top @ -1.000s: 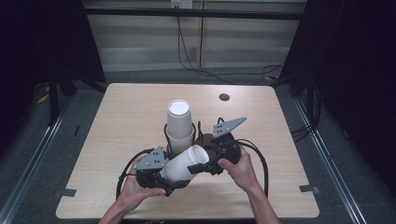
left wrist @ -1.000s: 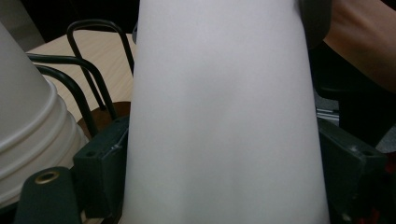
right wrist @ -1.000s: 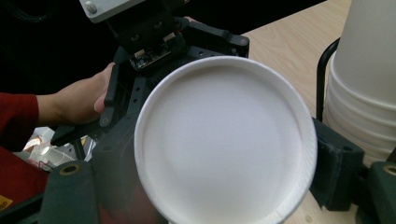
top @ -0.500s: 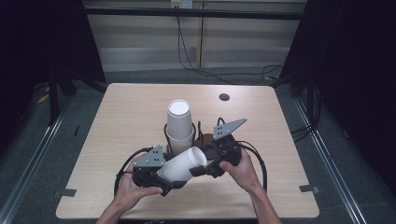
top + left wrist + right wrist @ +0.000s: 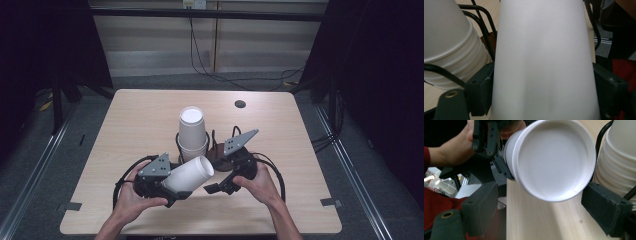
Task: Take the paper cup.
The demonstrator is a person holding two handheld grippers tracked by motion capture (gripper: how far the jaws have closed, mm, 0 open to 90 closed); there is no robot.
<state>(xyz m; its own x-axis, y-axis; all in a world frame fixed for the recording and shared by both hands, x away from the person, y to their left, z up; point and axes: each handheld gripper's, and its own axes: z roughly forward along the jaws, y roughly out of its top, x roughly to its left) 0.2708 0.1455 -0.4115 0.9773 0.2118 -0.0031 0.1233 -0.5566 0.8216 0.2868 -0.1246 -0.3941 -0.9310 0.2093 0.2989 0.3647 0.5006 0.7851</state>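
The table (image 5: 150, 125) bore, near its middle, a stack of white cups (image 5: 192, 131) standing upside down inside a black wire holder (image 5: 178, 142), and just in front of that stack the work went on in the air. The left gripper (image 5: 167, 186) was clamped on the wall of a single white cup (image 5: 189, 175), held on its side with its closed bottom pointing toward the right gripper (image 5: 216, 188); in the left gripper view both pads pressed its flanks. Those jaws had just been closing on it. The right gripper's jaws stood apart, one on each side of the cup's bottom rim (image 5: 554, 160) but not touching it. To take it well, the right hand probably needed to come squarely onto the rim and pinch gently, since the thin wall would likely dent. The stack stood just beside the right jaw and could have been knocked; a small dark disc (image 5: 240, 104) lay well apart.
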